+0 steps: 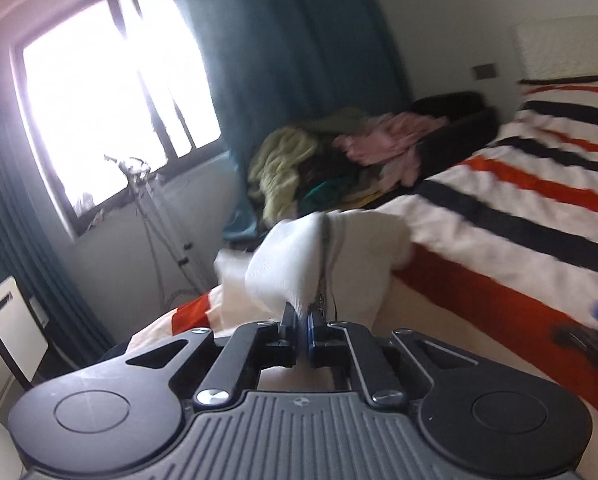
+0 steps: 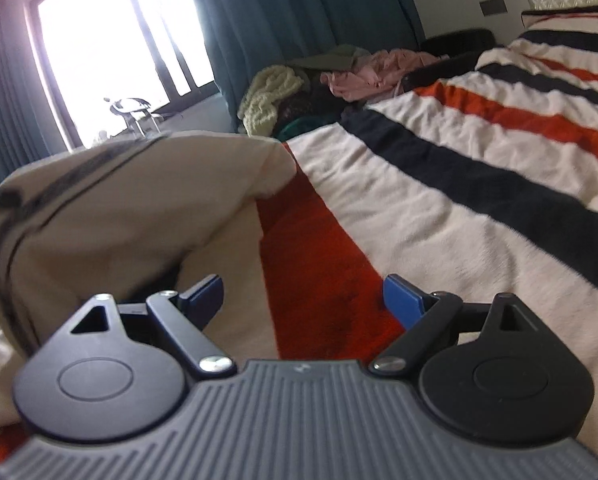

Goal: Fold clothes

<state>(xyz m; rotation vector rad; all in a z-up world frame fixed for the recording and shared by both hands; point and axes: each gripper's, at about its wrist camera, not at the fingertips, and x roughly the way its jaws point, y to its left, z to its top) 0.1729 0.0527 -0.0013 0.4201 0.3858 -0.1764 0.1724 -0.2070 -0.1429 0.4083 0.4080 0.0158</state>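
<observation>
Bed: the striped blanket [image 2: 479,160] in white, orange and navy covers the bed and fills the view from 12 to 4 o'clock in both wrist pictures; it serves as the folding surface
Unsorted heap: a clothes pile [image 2: 319,88] of pale green, pink and dark pieces lies at the far edge of the bed at about 12 o'clock, by the teal curtain [image 2: 267,20]; none of it looks folded, so by my reading most of the task is left
Garment in hand: a cream garment [image 2: 131,216] with thin dark trim lines is lifted into a loose hump at 9 to 10 o'clock in the right wrist view, its lower part resting on the blanket; no finished crease or flat stack shows
Progress: judged early, one piece is being handled and no folded item is visible anywhere on the bed
Left tongs [image 1: 302,316]: closed on a white fold of the cream garment [image 1: 291,264], which bunches up just ahead of the tips at 12 o'clock, with a dark cord or trim hanging beside it
Right tongs [image 2: 303,300]: open wide and empty, over an orange stripe, with the garment just beside the left finger at 9 o'clock; whether it touches cannot be told
Writing: no brand, label or readable text shows on the clothes, blanket or tongs; the left wrist picture is blurred
</observation>
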